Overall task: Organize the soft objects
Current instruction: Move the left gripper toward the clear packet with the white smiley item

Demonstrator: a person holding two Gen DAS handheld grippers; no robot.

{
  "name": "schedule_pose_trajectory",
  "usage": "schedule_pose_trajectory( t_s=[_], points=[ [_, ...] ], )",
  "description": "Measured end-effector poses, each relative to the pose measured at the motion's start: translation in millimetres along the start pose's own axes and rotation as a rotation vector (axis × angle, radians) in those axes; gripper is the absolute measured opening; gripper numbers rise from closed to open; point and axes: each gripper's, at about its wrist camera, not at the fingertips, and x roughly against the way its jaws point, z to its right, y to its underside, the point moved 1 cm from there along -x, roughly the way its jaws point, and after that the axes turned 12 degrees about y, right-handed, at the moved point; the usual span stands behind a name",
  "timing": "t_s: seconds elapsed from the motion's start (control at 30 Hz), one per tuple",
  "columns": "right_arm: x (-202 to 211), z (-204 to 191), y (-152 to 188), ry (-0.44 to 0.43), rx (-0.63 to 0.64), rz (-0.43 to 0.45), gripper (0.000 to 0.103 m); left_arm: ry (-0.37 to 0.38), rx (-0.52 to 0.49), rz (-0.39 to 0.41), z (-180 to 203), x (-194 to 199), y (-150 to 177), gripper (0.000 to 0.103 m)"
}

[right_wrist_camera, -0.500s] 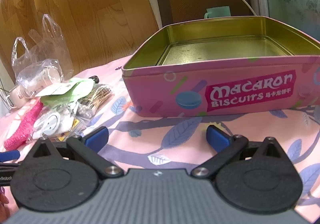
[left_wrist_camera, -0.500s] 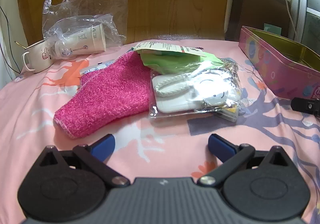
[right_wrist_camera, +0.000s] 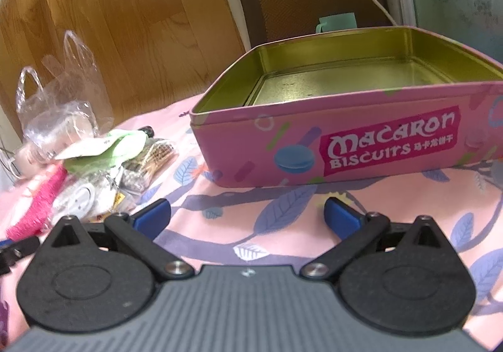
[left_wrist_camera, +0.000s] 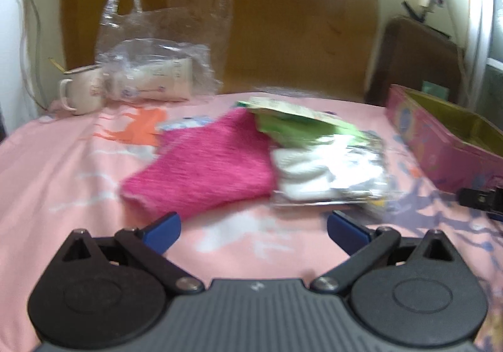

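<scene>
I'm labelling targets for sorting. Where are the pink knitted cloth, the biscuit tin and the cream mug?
pink knitted cloth [left_wrist_camera: 204, 163], left wrist view, middle of the fabric.
biscuit tin [right_wrist_camera: 345, 144], right wrist view, front wall.
cream mug [left_wrist_camera: 86, 89], left wrist view, side of body.

A fuzzy magenta knit piece [left_wrist_camera: 204, 163] lies flat on the pink printed cloth, its far corner tucked under a green packet with a paper card [left_wrist_camera: 298, 122]. Touching its right edge sits a clear bag of white soft items [left_wrist_camera: 327, 172]. The pink biscuit tin [right_wrist_camera: 345, 138] stands open, well apart.
</scene>
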Motion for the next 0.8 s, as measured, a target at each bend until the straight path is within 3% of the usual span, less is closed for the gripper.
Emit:
schedule_pose_trajectory(
  t_s=[0.13,0.2,0.27,0.4,0.5,0.6,0.67,0.73,0.8],
  points=[
    [17.4,-28.8,0.3,-0.103,0.135,0.097,0.088,-0.061,0.097,0.009,-37.3,1.1,-6.6,0.103],
    [23.1,-49.7,-2.5,-0.179,0.211,0.136,0.086,-0.033,0.177,0.006,-51.7,-1.4,-7.0,0.102],
    [22.1,-70.3,-7.7,-0.243,0.278,0.147,0.085,-0.017,0.188,0.025,-54.9,-0.3,-7.2,0.102],
    [-1.0,-103.9,-16.2,-0.292,0.348,0.108,0.085,-0.003,0.151,0.046,-48.3,2.2,-4.6,0.096],
    [-27.5,-117.8,-19.7,-0.315,0.335,0.021,0.077,0.007,0.132,0.043,-44.2,1.8,-2.8,0.091],
    [-31.3,-120.7,-12.9,-0.387,0.284,-0.055,0.065,0.026,0.154,0.031,-47.7,-0.2,-2.0,0.086],
    [-19.3,-116.1,-11.2,-0.391,0.261,-0.035,0.034,0.04,0.179,0.027,-52.8,-0.8,-1.6,0.084],
    [-10.5,-109.1,-11.3,-0.413,0.229,-0.045,0.024,0.054,0.195,0.032,-55.8,-0.4,-1.1,0.084],
    [-1.2,-97.1,-5.0,-0.407,0.196,-0.05,0.023,0.064,0.196,0.033,-55.7,0.1,-0.6,0.084]
  ],
)
